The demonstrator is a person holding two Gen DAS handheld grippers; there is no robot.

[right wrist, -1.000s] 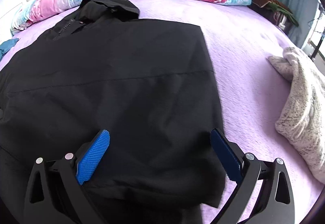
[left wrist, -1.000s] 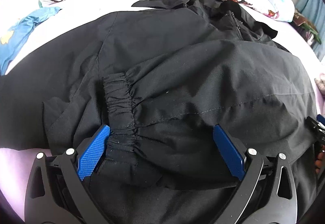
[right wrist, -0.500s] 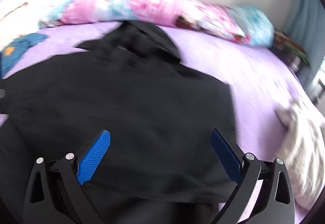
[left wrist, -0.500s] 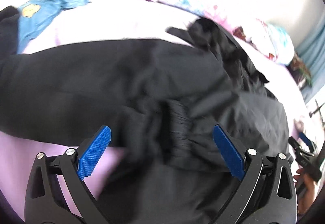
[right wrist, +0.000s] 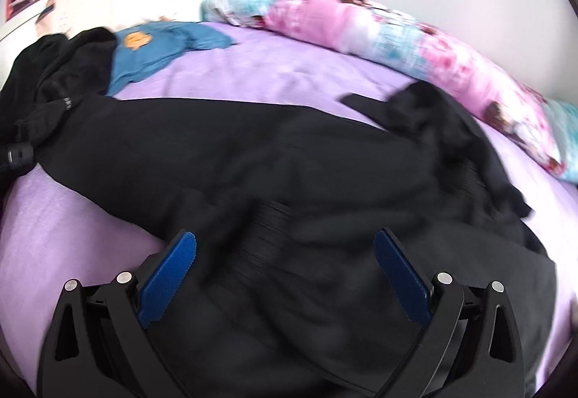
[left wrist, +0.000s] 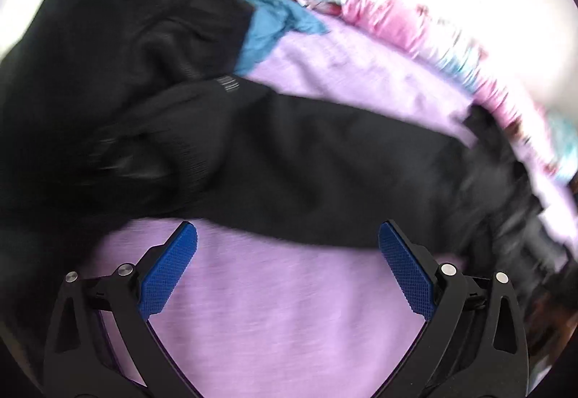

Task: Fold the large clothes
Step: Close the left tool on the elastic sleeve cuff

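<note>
Both wrist views sit low over the bed (left wrist: 289, 318), looking along spread fingers toward the far pillow (right wrist: 361, 26). Both share the black jacket (right wrist: 289, 152), blue cloth (left wrist: 267, 26) and pillow.

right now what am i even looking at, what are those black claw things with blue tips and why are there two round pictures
The claws are two hand-held grippers; a person carries one in each hand. Each has a wide-angle camera looking forward along its two blue-padded fingers, so every round picture is one gripper's own view, which is why the edges bend.

The left gripper hangs over bare lilac bedsheet, its jaws wide apart and holding nothing. Ahead of it a long sleeve of the black jacket stretches across the bed.

The right gripper is also open and empty, over the jacket's body.

Also on the bed: a blue garment, another dark pile of clothing at the far left, and a long pink and blue pillow by the wall. Both pictures are blurred.
</note>
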